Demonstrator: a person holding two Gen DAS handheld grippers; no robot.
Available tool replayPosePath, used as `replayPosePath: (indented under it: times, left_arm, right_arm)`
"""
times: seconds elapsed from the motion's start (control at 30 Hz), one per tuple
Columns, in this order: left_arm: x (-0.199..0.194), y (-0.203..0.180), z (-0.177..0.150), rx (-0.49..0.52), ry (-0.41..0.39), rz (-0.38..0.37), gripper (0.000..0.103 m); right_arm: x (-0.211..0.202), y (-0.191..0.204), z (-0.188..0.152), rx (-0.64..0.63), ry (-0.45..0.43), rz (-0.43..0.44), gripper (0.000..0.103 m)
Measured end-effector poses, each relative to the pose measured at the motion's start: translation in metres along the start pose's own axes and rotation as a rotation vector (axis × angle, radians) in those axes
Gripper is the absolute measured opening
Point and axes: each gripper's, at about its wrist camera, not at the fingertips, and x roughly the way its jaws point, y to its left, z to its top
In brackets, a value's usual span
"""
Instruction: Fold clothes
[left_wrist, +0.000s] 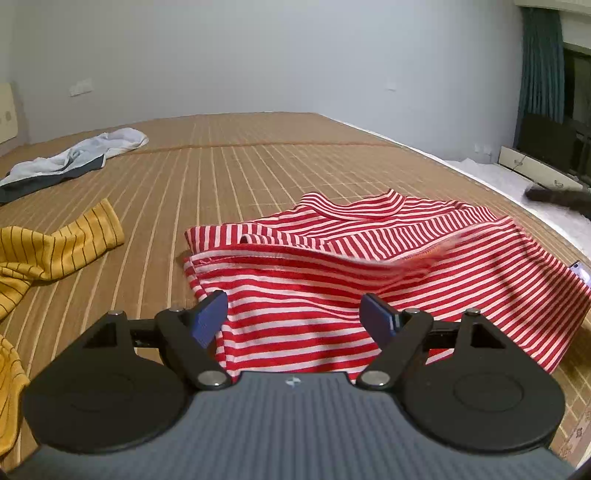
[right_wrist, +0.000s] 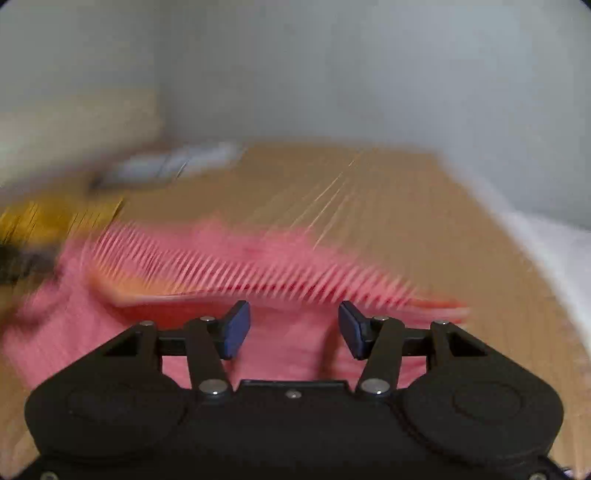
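A red-and-white striped shirt (left_wrist: 332, 258) lies partly folded on the bamboo mat (left_wrist: 240, 166), collar at the far side, a folded hem running across its middle. My left gripper (left_wrist: 293, 319) is open and empty, just above the shirt's near edge. My right gripper (right_wrist: 293, 328) is open and empty over the same shirt (right_wrist: 258, 266); its view is heavily motion-blurred. The right gripper shows as a dark blurred shape at the far right of the left wrist view (left_wrist: 561, 197).
A yellow striped garment (left_wrist: 48, 254) lies at the left. A white and dark garment (left_wrist: 70, 158) lies at the far left. The mat's right edge meets white bedding (left_wrist: 535, 206). Wall behind, window and curtain (left_wrist: 543, 66) at right.
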Motion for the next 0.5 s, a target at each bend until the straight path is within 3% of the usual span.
replayPosePath:
  times: [0.07, 0.17, 0.3, 0.4, 0.5]
  left_arm:
    - [-0.003, 0.001, 0.0, 0.002, 0.0, 0.017, 0.082]
    - [0.001, 0.005, -0.001, -0.007, 0.004, 0.07, 0.082]
    - [0.003, 0.017, -0.005, -0.051, 0.005, 0.136, 0.082]
    - [0.005, 0.025, -0.007, -0.103, -0.01, 0.15, 0.083]
    - [0.009, 0.029, -0.006, -0.135, -0.018, 0.141, 0.083]
  right_arm:
    - [-0.013, -0.006, 0.003, 0.035, -0.058, 0.012, 0.069]
    - [-0.017, -0.007, -0.002, 0.031, 0.003, 0.03, 0.07]
    - [-0.014, -0.024, -0.021, 0.1, 0.071, -0.026, 0.073]
    - [-0.008, -0.047, -0.033, 0.228, 0.105, -0.031, 0.075]
    - [-0.005, -0.056, -0.037, 0.265, 0.103, -0.011, 0.076]
